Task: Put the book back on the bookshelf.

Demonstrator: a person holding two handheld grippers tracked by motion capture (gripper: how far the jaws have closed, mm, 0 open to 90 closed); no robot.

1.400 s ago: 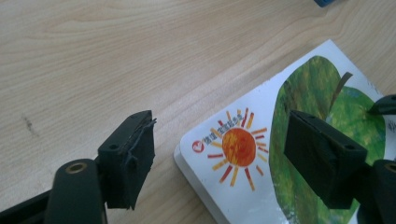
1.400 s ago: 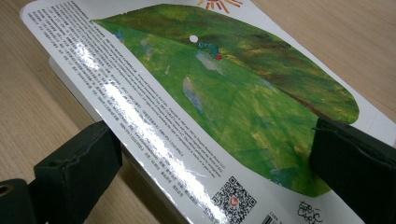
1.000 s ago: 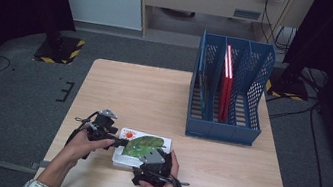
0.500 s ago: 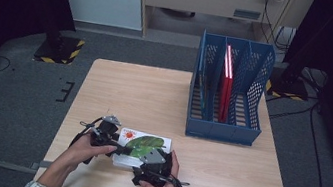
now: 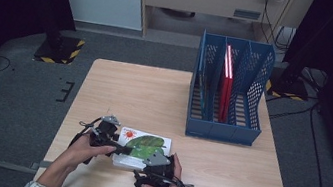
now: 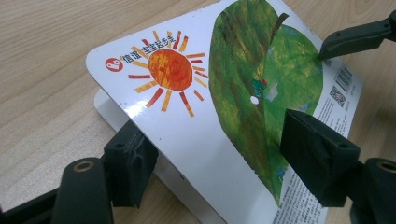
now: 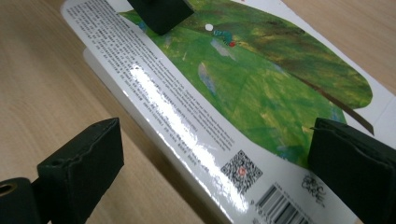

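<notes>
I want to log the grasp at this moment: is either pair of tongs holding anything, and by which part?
Nothing is clamped yet. Both the left tongs and right tongs stand open, straddling opposite edges of the picture book.

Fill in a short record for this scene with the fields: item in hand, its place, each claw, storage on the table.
Item in hand: picture book with sun and green leaf cover
Place: near edge of the wooden table, cover tilted up
Left claw: open, jaws straddling the book's edge
Right claw: open, jaws straddling the barcode edge
Storage: blue file rack holding a red book
</notes>
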